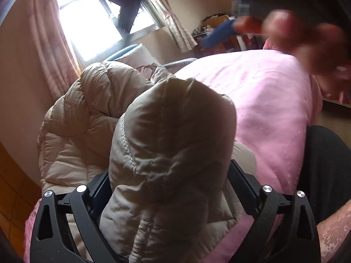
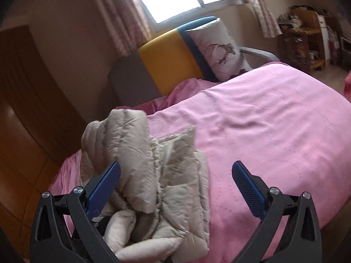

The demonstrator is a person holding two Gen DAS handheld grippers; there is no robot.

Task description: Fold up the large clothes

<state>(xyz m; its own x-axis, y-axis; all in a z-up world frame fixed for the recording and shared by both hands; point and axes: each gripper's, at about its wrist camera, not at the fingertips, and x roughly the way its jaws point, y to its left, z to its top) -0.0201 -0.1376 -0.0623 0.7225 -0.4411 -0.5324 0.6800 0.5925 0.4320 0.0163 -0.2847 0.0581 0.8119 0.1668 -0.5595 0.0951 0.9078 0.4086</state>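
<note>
On the pink bed (image 2: pixel 274 120) lies the beige padded jacket (image 2: pixel 144 175), soft, puffy and probably light and slippery, best taken at a seam or edge; left gripper (image 1: pixel 169 186) stands wide around a fold, right gripper (image 2: pixel 175 188) spread, empty.

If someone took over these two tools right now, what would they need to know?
Left tool: open wide, with a puffy fold of the beige jacket bulging between its fingers, apparently not pinched.
Right tool: open, empty, above the jacket's near edge.
Jacket: bunched in a rough heap at the left edge of the pink bed.
Done: partly gathered, no neat fold yet.
Left: flatten it, then fold it properly.
</note>
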